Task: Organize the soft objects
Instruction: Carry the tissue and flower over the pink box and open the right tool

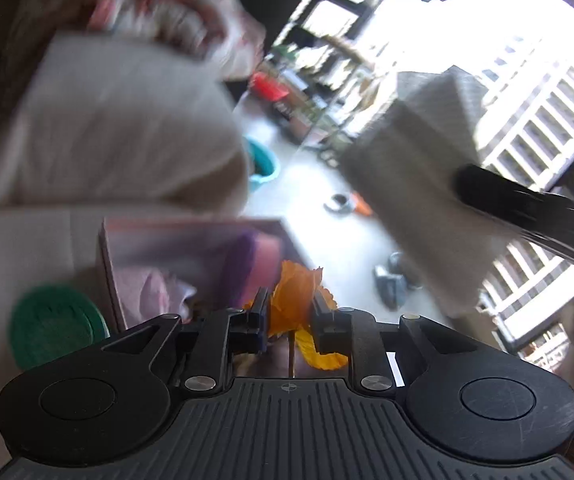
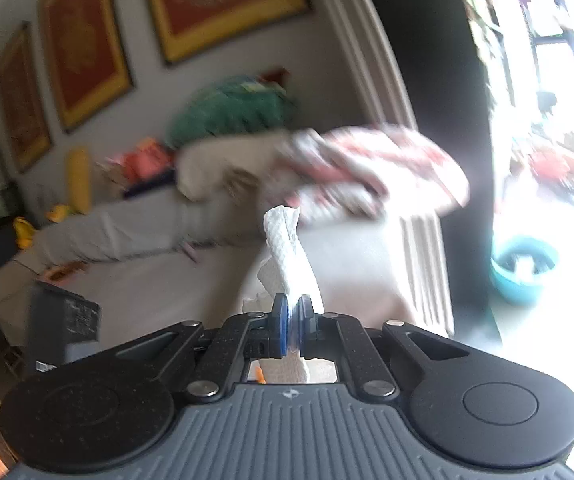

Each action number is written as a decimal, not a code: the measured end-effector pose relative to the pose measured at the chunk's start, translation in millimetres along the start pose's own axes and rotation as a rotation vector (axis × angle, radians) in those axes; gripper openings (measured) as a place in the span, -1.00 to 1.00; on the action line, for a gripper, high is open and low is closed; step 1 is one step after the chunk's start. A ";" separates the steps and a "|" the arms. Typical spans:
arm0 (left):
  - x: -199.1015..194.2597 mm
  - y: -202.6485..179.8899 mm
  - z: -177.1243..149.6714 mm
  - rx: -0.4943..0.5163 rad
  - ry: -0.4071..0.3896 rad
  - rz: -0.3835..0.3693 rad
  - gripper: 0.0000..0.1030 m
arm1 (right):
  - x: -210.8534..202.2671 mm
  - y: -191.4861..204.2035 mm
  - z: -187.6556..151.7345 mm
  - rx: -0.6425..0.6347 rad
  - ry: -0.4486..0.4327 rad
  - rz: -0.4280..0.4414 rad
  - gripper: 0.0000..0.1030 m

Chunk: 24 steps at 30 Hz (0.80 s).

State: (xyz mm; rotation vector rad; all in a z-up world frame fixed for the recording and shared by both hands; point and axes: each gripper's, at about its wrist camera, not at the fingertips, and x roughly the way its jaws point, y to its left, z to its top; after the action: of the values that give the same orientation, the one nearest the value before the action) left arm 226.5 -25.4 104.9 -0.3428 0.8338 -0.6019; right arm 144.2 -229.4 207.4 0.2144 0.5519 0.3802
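In the left wrist view my left gripper (image 1: 291, 306) is shut on a crumpled orange soft piece (image 1: 297, 294) that fills the gap between its fingers and hangs below them. Just beyond it stands a cardboard box (image 1: 107, 252) with purple and pink soft things inside. In the right wrist view my right gripper (image 2: 295, 320) is shut on a twisted white paper towel (image 2: 285, 240) that sticks up past the fingertips. It is held over the beige sofa (image 2: 167, 280). Both views are blurred.
A red-and-white patterned cloth (image 2: 367, 168) and a green cushion (image 2: 231, 112) lie on the sofa back. A teal basin (image 2: 523, 268) stands on the floor by the bright doorway. A green round thing (image 1: 55, 328), a grey woven block (image 1: 419, 184) and shoes (image 1: 391, 280) show in the left wrist view.
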 end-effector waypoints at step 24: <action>25.5 43.2 -12.8 0.066 -0.008 0.118 -0.52 | 141.8 -28.1 -74.6 0.012 0.331 -0.069 -0.78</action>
State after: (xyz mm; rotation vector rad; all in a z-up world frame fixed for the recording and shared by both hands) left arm 245.5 -8.1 60.0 -0.2340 0.8191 -0.5166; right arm 222.9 -190.1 70.6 0.1439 0.8854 0.3469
